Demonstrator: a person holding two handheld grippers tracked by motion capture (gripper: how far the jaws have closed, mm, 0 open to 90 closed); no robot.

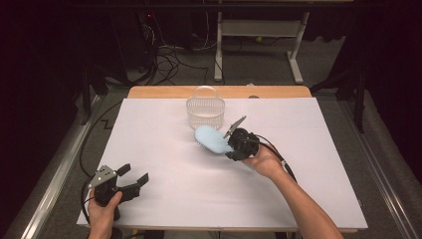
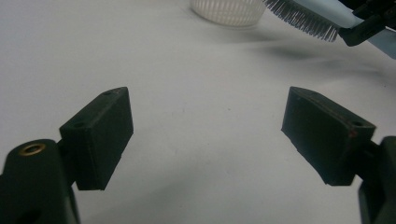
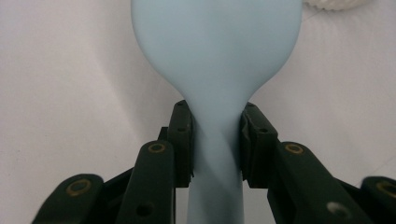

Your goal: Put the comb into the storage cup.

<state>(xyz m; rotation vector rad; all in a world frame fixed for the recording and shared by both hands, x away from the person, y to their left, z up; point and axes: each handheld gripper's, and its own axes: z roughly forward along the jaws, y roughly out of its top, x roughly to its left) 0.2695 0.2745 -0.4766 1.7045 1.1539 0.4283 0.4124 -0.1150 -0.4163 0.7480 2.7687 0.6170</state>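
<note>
Since my right gripper pinches only the narrow neck of the blue brush, lifted near the table's far edge beside the basket, it may twist loose; left gripper gapes empty.

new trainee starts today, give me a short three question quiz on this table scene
1. True or false: the right gripper is shut on the handle of the blue brush.
2. Which stands nearest the brush: A) the white basket, B) the left gripper?
3. How do the left gripper's jaws stand?

Key
1. True; bristles face down.
2. A, just beyond the brush head.
3. Open, nothing between them, above the white table.
</note>
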